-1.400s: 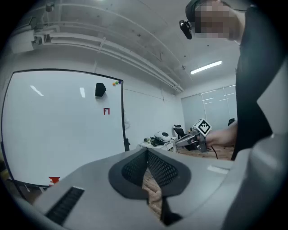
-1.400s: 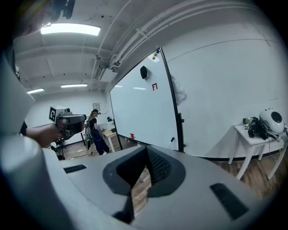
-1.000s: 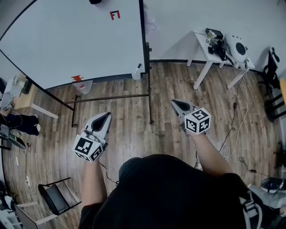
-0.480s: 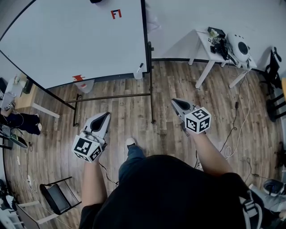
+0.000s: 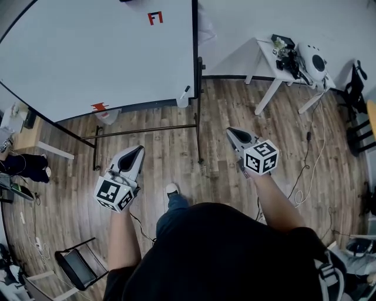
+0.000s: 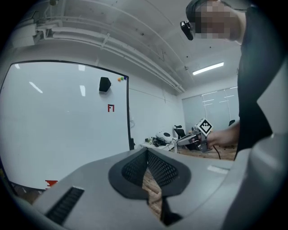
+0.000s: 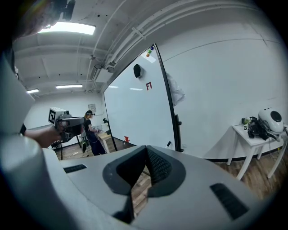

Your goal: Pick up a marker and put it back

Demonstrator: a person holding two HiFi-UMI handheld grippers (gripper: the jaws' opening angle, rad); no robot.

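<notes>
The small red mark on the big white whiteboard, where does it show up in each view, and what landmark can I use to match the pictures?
Head view: the small red mark is at the top, left of centre, on the white whiteboard.
Left gripper view: left of centre, about mid-height.
Right gripper view: upper middle.
Shared landmark: the board's black right frame edge, just right of the mark in all three.
</notes>
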